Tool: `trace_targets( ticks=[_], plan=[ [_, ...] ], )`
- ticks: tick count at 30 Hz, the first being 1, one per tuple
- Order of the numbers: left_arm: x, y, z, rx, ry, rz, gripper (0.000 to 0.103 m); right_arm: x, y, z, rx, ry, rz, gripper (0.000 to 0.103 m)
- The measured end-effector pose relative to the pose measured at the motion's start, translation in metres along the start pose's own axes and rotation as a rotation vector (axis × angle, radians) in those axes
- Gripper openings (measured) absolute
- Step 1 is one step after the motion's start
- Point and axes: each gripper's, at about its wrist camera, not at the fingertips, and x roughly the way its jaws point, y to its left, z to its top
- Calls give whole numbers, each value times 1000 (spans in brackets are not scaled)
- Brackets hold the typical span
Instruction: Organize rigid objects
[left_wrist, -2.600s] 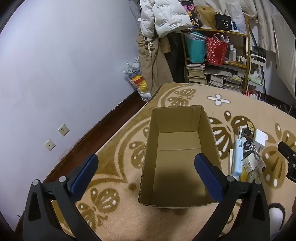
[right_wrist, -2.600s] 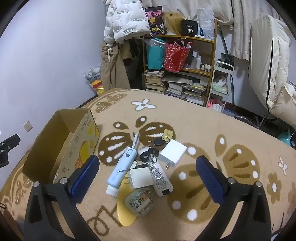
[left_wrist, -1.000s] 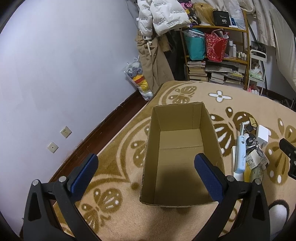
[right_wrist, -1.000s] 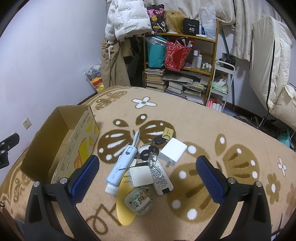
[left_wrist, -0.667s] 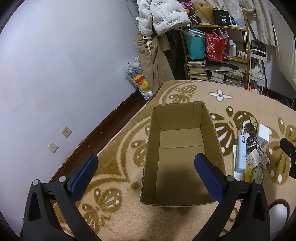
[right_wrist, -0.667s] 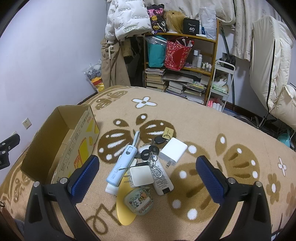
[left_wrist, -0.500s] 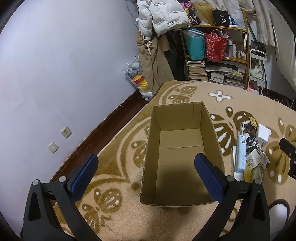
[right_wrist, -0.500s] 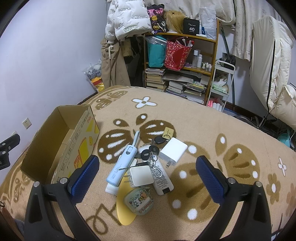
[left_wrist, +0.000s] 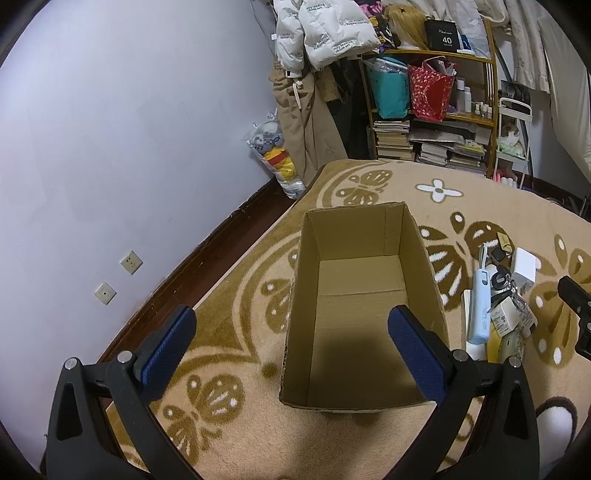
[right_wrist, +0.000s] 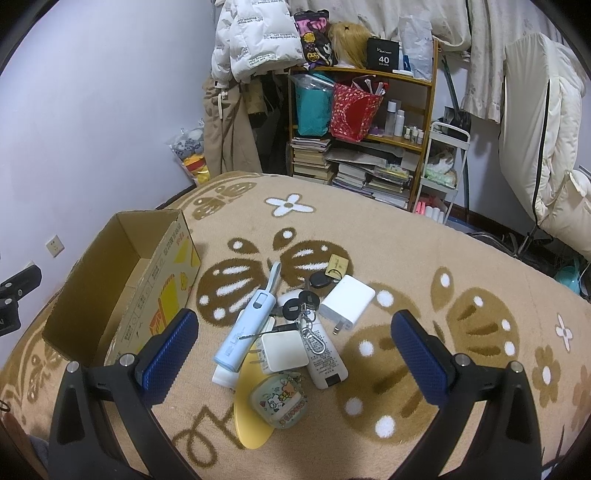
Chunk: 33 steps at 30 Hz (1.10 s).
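Nothing had shifted but a slight camera drift — sorting had not begun. On the plush patterned rug (right_wrist: 424, 236), the empty cardboard box (left_wrist: 354, 284) sat beside a pile: pale-blue plastic wand (right_wrist: 247, 328), white charger block (right_wrist: 347, 300), cartoon pouch (right_wrist: 279, 400). Left gripper (left_wrist: 291, 343) and right gripper (right_wrist: 293, 347) gaped wide, holding nothing.

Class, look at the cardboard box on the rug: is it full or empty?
Empty. The left wrist view looks straight into the open cardboard box and shows only its bare floor; the small items lie outside it on the rug.
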Motion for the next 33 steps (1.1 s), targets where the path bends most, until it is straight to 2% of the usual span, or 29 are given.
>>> trace_targets(
  ticks=[14, 33],
  plan=[
    [7, 2, 0, 15, 22, 0, 103, 1, 1, -1, 1, 5, -1, 103],
    [74, 5, -2, 48, 181, 56, 103, 50, 2, -3, -8, 109, 4, 103]
  ],
)
